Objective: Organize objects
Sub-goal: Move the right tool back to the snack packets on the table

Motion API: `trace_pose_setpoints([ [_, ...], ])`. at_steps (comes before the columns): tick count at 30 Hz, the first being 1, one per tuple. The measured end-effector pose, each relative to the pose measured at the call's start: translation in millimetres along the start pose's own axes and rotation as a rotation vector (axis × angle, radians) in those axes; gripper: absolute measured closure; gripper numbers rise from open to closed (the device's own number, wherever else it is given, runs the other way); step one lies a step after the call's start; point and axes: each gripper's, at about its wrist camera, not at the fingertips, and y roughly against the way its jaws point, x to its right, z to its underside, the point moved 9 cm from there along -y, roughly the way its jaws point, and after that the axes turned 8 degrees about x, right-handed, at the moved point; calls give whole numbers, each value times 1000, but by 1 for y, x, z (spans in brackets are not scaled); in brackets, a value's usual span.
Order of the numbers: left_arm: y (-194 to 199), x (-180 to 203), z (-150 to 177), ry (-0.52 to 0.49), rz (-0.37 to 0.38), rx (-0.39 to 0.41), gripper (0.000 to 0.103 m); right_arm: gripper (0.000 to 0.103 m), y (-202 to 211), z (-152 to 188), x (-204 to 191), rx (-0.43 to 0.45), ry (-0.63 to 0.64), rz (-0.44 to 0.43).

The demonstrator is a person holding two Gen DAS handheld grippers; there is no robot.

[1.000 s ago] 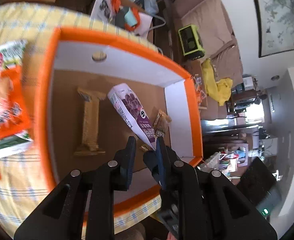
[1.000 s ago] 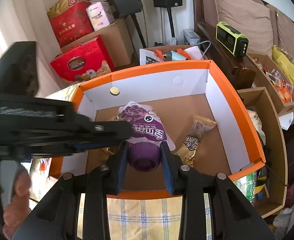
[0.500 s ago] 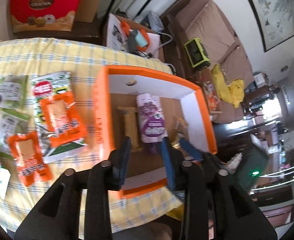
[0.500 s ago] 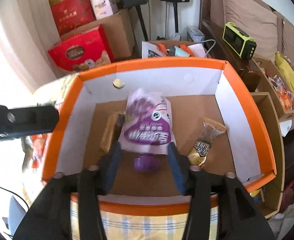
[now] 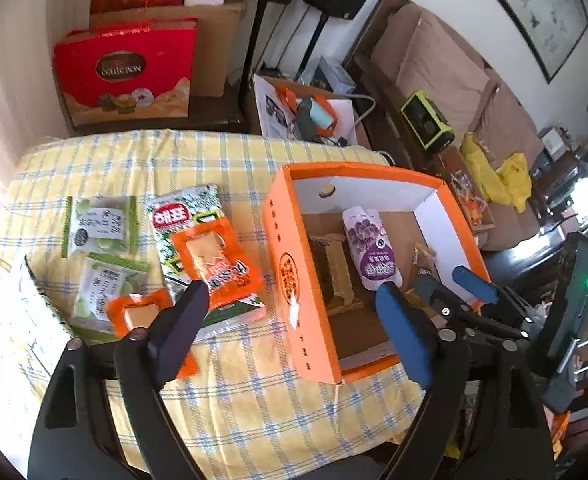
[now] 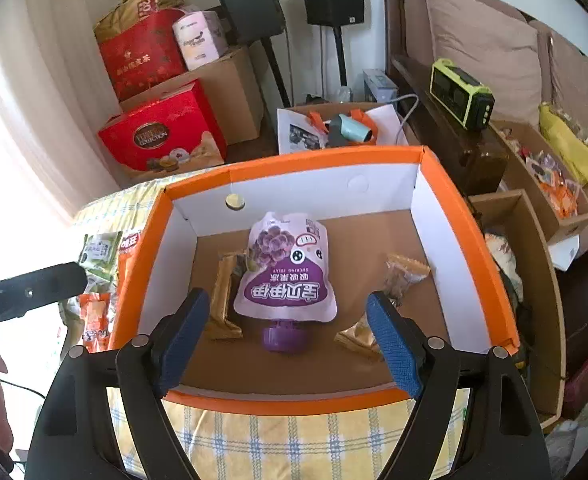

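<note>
An orange box with a brown floor stands on the yellow checked tablecloth. In it lie a purple jelly pouch, a tan bar to its left and small gold packets to its right. My right gripper is open and empty above the box's near edge, apart from the pouch. My left gripper is open and empty over the table beside the box. Left of the box lie orange packets, a seaweed pack and green packets.
Red gift boxes and cardboard boxes stand beyond the table. A sofa, a green radio and an open snack carton are at the right. My right gripper shows in the left wrist view.
My right gripper let go of the purple pouch, which now lies flat in the box, and opened wide. My left gripper opened, pulled back and moved left of the box.
</note>
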Motion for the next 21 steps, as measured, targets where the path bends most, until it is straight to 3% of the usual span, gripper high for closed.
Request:
trace_pose_setpoints([
  [3,6,-7,-3,-21,-34,38,8,17,3,-3,-3,8,14,2],
  [6,11,-15,-5,-37,-59,66,7,0,6,-7,-8,18,26,-5],
  [9,17,-20,-6,-59,-70,94,0,0,9,-10,-16,23,31,-30],
  [15,34,-29,-9,-109,-99,164,0,0,16,-14,-37,37,81,-41],
  [21,43,-43,-6,-124,-115,160,0,0,26,-21,-55,62,91,-69],
])
